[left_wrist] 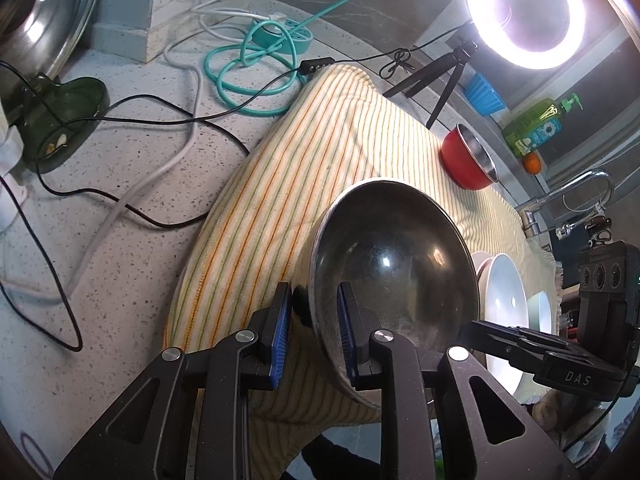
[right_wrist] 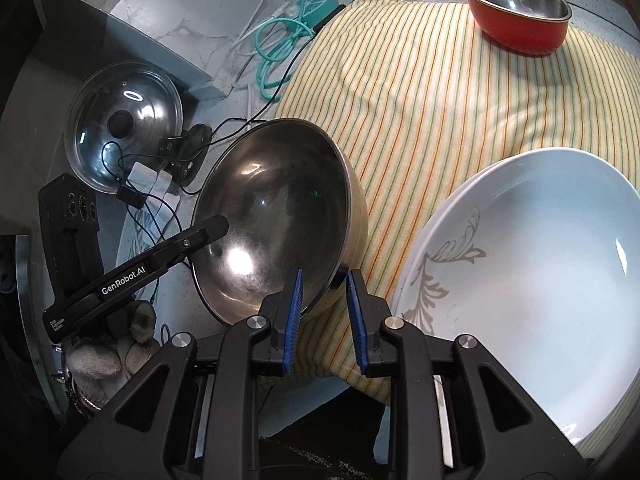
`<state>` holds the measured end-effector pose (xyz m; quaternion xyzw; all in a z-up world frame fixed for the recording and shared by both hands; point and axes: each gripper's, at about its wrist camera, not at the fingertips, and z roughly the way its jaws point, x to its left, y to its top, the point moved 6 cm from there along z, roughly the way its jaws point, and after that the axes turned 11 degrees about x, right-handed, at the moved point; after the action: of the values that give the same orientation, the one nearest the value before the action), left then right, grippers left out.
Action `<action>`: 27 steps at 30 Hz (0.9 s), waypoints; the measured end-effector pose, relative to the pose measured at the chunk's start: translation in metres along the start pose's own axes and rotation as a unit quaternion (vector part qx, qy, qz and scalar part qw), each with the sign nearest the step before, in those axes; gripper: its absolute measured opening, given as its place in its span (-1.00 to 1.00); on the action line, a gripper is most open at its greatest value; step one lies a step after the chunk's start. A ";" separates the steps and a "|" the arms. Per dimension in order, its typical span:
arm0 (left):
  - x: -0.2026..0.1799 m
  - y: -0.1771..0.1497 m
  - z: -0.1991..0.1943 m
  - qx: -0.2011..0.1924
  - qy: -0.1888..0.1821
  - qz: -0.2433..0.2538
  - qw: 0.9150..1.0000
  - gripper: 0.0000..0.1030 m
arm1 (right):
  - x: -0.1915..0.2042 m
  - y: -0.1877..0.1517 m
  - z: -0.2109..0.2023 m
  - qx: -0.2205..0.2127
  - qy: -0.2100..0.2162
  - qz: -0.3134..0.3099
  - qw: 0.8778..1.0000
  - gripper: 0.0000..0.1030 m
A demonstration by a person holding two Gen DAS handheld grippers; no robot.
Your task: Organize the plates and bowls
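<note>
Steel bowl (left_wrist: 394, 264) pinched at opposite rims by left tongs (left_wrist: 314, 330) and right tongs (right_wrist: 324, 316), tilted over the striped towel (left_wrist: 304, 152), likely for stacking near the white plates (right_wrist: 532, 280).

Steel mixing bowl (right_wrist: 280, 216): one. Red steel-lined bowl (right_wrist: 520, 12): one. White plates (right_wrist: 532, 280): two, stacked. Glass pot lid (right_wrist: 120, 120): one. Striped cloth (right_wrist: 420, 100): one.

Strong light is cast by a ring lamp (left_wrist: 525, 12) at the upper right of the left wrist view, blown out to glare. Edges are bent and darkened by fisheye distortion; focus is kept sharp.
</note>
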<state>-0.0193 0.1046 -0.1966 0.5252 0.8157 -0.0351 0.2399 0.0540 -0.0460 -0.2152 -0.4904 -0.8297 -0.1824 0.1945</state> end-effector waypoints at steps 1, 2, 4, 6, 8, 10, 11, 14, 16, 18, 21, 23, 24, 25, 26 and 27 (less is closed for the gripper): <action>0.001 0.000 0.000 0.000 0.000 -0.001 1.000 -0.57 | 0.000 0.000 -0.001 -0.002 -0.002 -0.001 1.000 -0.54; 0.001 0.000 -0.001 -0.001 0.000 -0.002 1.000 -0.57 | 0.000 0.000 -0.002 -0.005 -0.004 -0.003 1.000 -0.54; 0.000 0.000 -0.002 -0.003 -0.001 -0.001 1.000 -0.56 | 0.001 0.000 -0.004 -0.009 -0.007 -0.007 1.000 -0.41; 0.000 0.001 -0.004 -0.007 0.001 -0.001 1.000 -0.45 | 0.001 0.001 -0.007 -0.017 -0.011 -0.010 1.000 -0.12; -0.002 0.002 -0.006 -0.010 0.002 0.001 1.000 -0.43 | 0.002 0.001 -0.011 -0.025 -0.015 -0.014 0.999 -0.01; -0.003 0.003 -0.008 -0.013 0.001 0.002 1.000 -0.43 | 0.004 0.002 -0.015 -0.031 -0.018 -0.017 0.999 0.00; -0.004 0.004 -0.009 -0.014 0.002 0.002 1.000 -0.43 | 0.004 0.003 -0.018 -0.035 -0.019 -0.018 0.999 0.02; -0.005 0.006 -0.013 -0.020 0.004 0.004 1.000 -0.33 | 0.003 0.003 -0.026 -0.048 -0.023 -0.018 0.998 0.25; -0.006 0.009 -0.016 -0.026 0.005 0.004 1.000 -0.29 | 0.002 0.003 -0.031 -0.055 -0.021 -0.018 0.998 0.30; -0.008 0.011 -0.020 -0.031 0.006 0.006 0.999 -0.24 | 0.001 0.004 -0.038 -0.063 -0.022 -0.018 0.998 0.37; -0.012 0.014 -0.025 -0.040 0.008 0.011 0.999 -0.01 | -0.001 0.004 -0.049 -0.079 -0.025 -0.021 0.996 0.56; -0.016 0.016 -0.028 -0.044 0.012 0.016 0.999 0.01 | -0.004 0.003 -0.057 -0.090 -0.030 -0.022 0.995 0.59; -0.018 0.018 -0.030 -0.046 0.013 0.018 0.999 0.03 | -0.005 0.003 -0.060 -0.093 -0.034 -0.021 0.995 0.60; -0.019 0.019 -0.031 -0.047 0.013 0.020 0.999 0.04 | -0.008 0.003 -0.064 -0.096 -0.037 -0.020 0.994 0.61; -0.021 0.020 -0.032 -0.049 0.012 0.023 0.998 0.04 | -0.010 0.003 -0.068 -0.100 -0.038 -0.018 0.994 0.61; -0.023 0.022 -0.032 -0.050 0.012 0.026 0.998 0.04 | -0.013 0.002 -0.072 -0.104 -0.038 -0.015 0.994 0.61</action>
<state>-0.0041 0.1047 -0.1538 0.5339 0.8054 0.0177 0.2569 0.0723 -0.0899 -0.1599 -0.5020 -0.8202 -0.2520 0.1084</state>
